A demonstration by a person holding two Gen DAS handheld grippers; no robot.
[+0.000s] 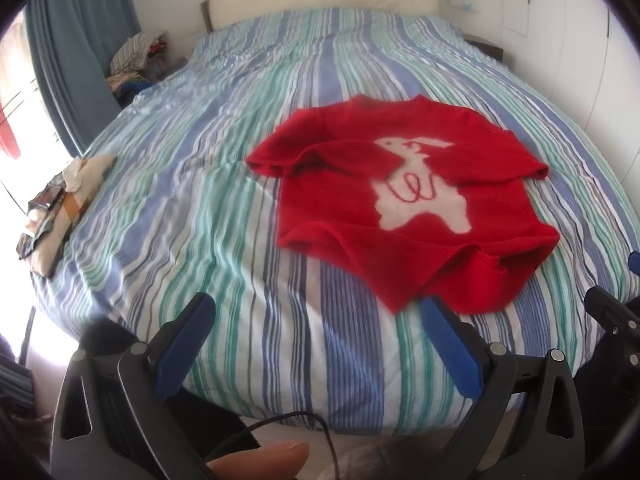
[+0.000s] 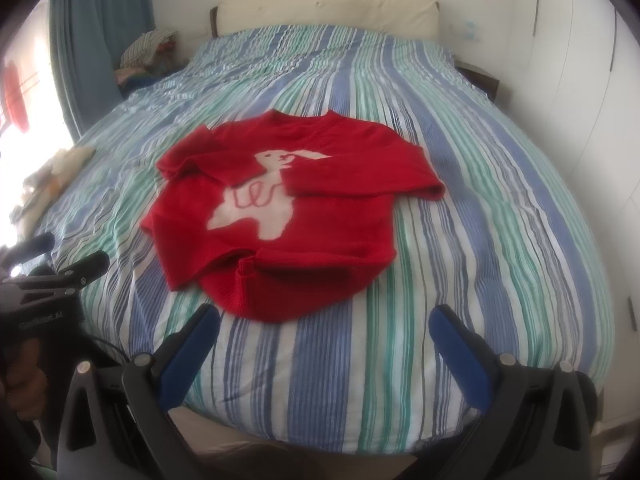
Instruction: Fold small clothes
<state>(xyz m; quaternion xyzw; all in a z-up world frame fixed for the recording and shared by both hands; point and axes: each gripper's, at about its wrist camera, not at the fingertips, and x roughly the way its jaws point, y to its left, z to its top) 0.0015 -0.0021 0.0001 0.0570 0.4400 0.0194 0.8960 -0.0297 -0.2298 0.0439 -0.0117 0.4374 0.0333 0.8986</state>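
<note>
Nearest the cameras, both tools hang over the foot edge of the bed with the blue, green and white striped duvet (image 1: 224, 216). The left hand-held gripper (image 1: 316, 310) has its blue-padded fingers spread wide, nothing between them, and its right finger tip sits just short of the sweater's hem. The right hand-held gripper (image 2: 324, 320) is spread wide too, empty, just short of that same hem.

Past them, the small red knitted sweater with a white animal shape on the chest (image 2: 272, 208) lies flat on the duvet, front up, hem nearest the grippers. Both sleeves are folded in across the body, and the hem is rumpled.

Left of the sweater, at the bed's edge, sits a stack of folded patterned cloth (image 1: 60, 204). Beyond the sweater is a cream padded headboard (image 2: 328, 10), with a blue curtain (image 1: 76, 40) off to its left.
</note>
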